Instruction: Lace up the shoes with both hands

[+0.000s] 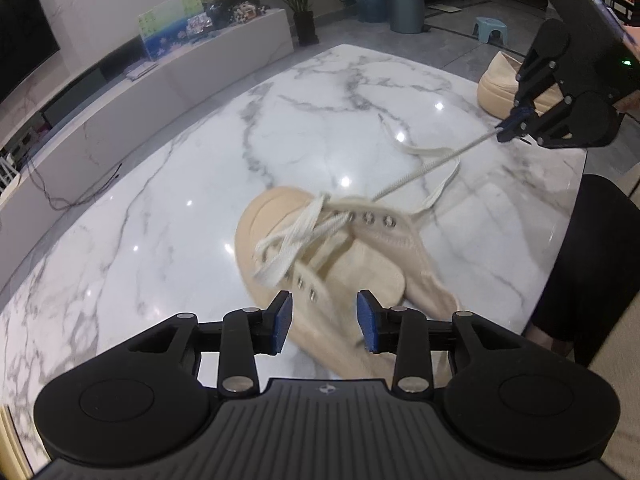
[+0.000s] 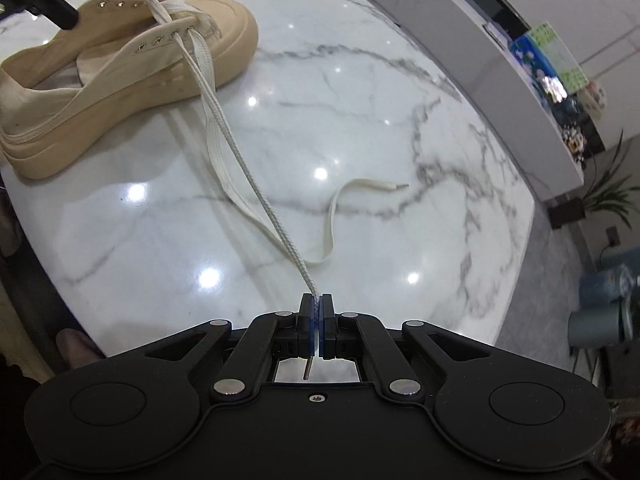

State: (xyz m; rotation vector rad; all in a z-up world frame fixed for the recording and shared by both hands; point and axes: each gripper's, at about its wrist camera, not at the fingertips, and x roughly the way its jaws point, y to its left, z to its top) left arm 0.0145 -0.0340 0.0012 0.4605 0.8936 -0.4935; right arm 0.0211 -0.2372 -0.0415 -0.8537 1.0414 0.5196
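We've got the right gripper [image 2: 317, 312] clamped on the taut lace [image 2: 256, 188] running from the shoe [image 2: 100, 92] on the marble table [image 2: 400, 120]; left gripper [image 1: 325, 322] gapes wide above it, so pulling harder could drag that unpinned shoe

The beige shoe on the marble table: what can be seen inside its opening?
Inside the beige shoe only the beige insole shows, with nothing lying on it. Toward the toe, the crossed lace and upper cover the interior.
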